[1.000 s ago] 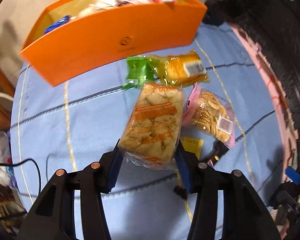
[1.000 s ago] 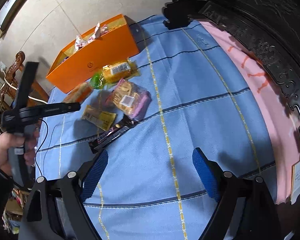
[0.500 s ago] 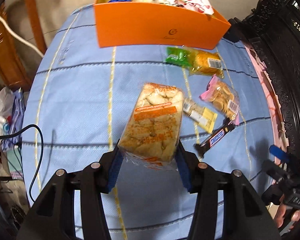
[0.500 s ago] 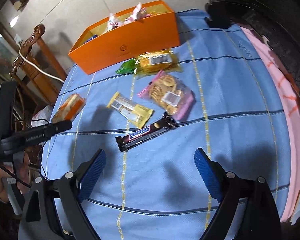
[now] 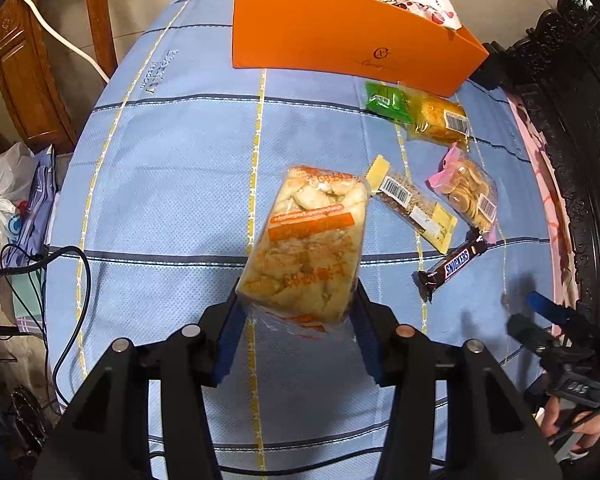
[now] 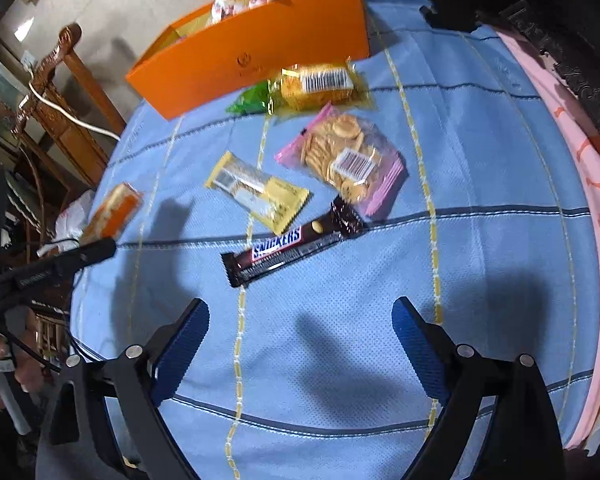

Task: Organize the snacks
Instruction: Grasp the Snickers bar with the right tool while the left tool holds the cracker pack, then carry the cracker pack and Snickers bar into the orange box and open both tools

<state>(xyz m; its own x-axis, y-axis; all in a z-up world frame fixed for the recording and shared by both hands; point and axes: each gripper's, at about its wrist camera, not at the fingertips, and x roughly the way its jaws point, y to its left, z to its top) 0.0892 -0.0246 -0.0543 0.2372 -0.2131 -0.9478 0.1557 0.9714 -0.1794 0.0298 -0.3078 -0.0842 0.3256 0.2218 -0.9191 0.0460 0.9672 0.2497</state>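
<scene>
My left gripper is shut on an orange-labelled bag of crackers and holds it above the blue cloth; the bag also shows in the right wrist view. An orange box with several snacks inside stands at the far end. On the cloth lie a green packet, a yellow cake pack, a pink biscuit bag, a yellow bar and a Snickers bar. My right gripper is open and empty, just short of the Snickers bar.
The table has a blue checked cloth. A dark carved wooden frame runs along the right side. A wooden chair, a white cable and plastic bags stand off the left edge.
My left gripper has lifted the cracker bag up and back from the box and the other snacks. My right gripper has moved closer to the snacks, towards the Snickers bar.
</scene>
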